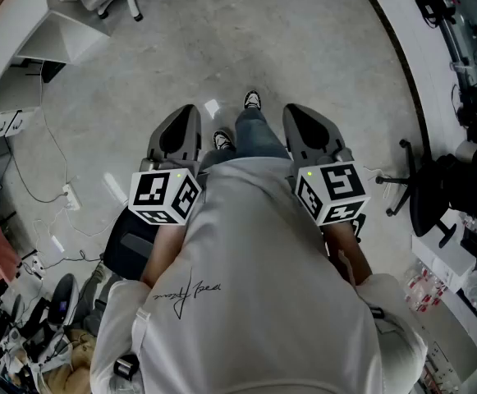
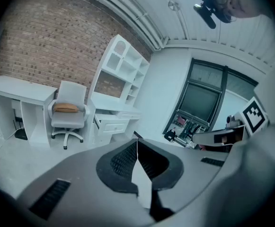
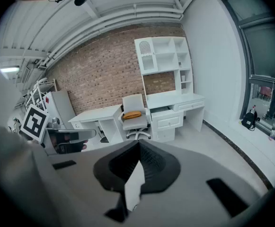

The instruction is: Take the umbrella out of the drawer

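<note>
Task not yet begun: a person in a white shirt stands on the bare concrete floor (image 1: 222, 48), holding the left tongs (image 1: 187, 117) and the right tongs (image 1: 297, 115) side by side at waist height. The shoes (image 1: 253, 99) show between them. Both tongs point ahead and a little downward, their marker cubes (image 1: 166, 194) turned up towards the head camera.

Each gripper view shows its tongs pressed together with nothing between them.

The umbrella appears in no view. It is judged to lie inside one of the drawers (image 3: 168, 119) of the white worktop (image 3: 175, 100) that stands across the room against the brick wall (image 3: 99, 74). Beside the worktop is an office chair (image 3: 135, 117) with an orange cushion (image 3: 131, 114), and a shelf unit (image 3: 163, 63) rises above it. The top drawer may stand slightly out, but from this far it cannot be told for sure.

Everything remains to be done: crossing the floor, pulling the drawer open, and lifting the umbrella out.
</note>
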Motion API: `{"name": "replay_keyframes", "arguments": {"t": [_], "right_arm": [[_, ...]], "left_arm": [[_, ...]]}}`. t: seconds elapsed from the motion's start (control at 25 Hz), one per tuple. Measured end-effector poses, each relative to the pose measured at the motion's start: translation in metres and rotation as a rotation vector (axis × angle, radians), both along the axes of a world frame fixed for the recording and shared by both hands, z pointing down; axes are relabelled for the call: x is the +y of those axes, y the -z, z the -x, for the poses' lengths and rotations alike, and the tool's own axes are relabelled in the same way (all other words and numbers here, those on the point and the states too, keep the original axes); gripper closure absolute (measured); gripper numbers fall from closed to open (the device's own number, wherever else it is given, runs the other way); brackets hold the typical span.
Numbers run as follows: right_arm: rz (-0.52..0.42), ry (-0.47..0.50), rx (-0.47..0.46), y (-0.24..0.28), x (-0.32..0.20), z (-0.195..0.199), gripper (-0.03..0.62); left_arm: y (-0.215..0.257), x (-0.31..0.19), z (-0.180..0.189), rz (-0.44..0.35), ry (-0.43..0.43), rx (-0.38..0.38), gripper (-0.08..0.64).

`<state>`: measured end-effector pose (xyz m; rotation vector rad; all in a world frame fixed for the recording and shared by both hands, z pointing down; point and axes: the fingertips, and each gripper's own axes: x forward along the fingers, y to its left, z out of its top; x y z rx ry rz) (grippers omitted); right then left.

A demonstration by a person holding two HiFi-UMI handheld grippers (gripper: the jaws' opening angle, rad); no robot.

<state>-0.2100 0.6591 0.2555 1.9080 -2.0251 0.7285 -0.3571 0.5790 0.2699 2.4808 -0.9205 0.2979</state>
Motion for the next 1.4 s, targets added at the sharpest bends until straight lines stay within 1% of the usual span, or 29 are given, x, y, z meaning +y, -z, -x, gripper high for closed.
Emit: {"name": "replay_keyframes", "arguments": {"t": [0.2, 0.36, 0.64, 0.88, 1.2, 1.4], "right_arm": [[0.001, 0.009, -0.008, -0.002, -0.008, -0.014, 0.568], [-0.013, -0.014, -0.048, 0.0, -0.016, -0.024, 0.566], [0.022, 0.014, -0.048, -0.007, -0.035, -0.046, 0.566], [0.03, 0.037, -0.058, -0.01, -0.062, -0.078, 0.566], [0.026, 0.059, -0.085, -0.016, -0.106, -0.125, 0.566], [0.023, 0.108, -0.088, -0.018, -0.13, -0.149, 0.566]], "left_arm": [[0.004, -0.008, -0.017, -0.015, -0.001, -0.003, 0.543], [0.008, -0.016, -0.024, -0.014, 0.004, 0.002, 0.543], [0.009, -0.036, -0.044, -0.002, 0.013, -0.004, 0.543], [0.015, -0.06, -0.079, -0.005, 0.011, -0.01, 0.543], [0.02, -0.097, -0.131, -0.032, 0.001, -0.032, 0.543], [0.021, -0.118, -0.165, -0.039, -0.001, -0.036, 0.543]]}}
